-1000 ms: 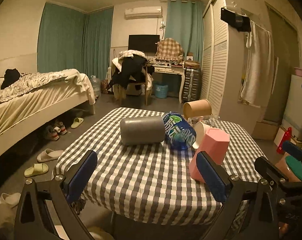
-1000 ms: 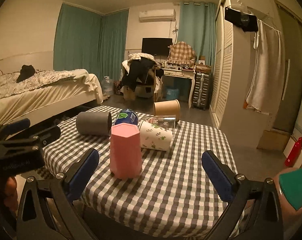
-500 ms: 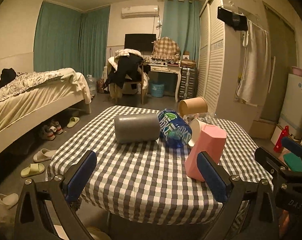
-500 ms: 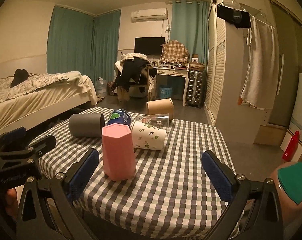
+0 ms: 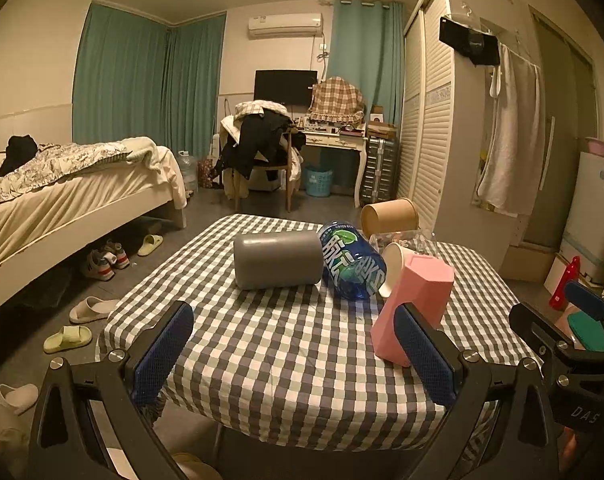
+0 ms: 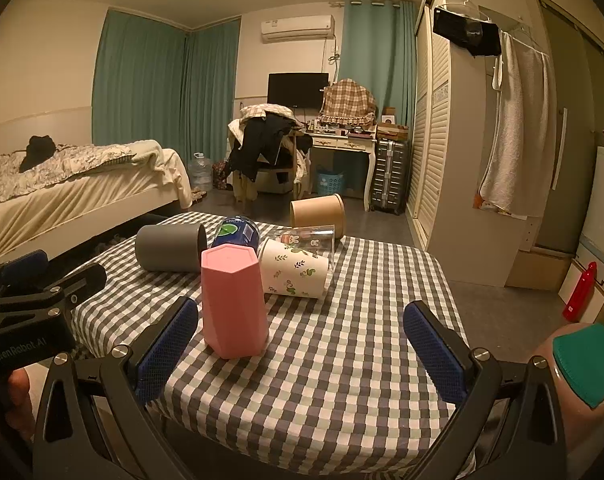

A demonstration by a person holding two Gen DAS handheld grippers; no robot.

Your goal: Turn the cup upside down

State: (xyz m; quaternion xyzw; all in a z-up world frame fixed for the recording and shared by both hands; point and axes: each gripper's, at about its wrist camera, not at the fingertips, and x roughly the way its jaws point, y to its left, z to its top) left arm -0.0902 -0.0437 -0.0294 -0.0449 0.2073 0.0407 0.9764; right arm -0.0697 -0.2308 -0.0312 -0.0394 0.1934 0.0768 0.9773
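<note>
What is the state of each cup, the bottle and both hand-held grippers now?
pink cup: standing upside down
grey cup: on its side
floral paper cup: on its side
clear glass: on its side
brown cup: on its side
blue bottle: lying down
left hand-held gripper: open, empty
right hand-held gripper: open, empty

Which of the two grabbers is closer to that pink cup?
Probably the right gripper: the pink cup stands just ahead of its left finger. The left gripper sits off to the cup's left, both open.
</note>
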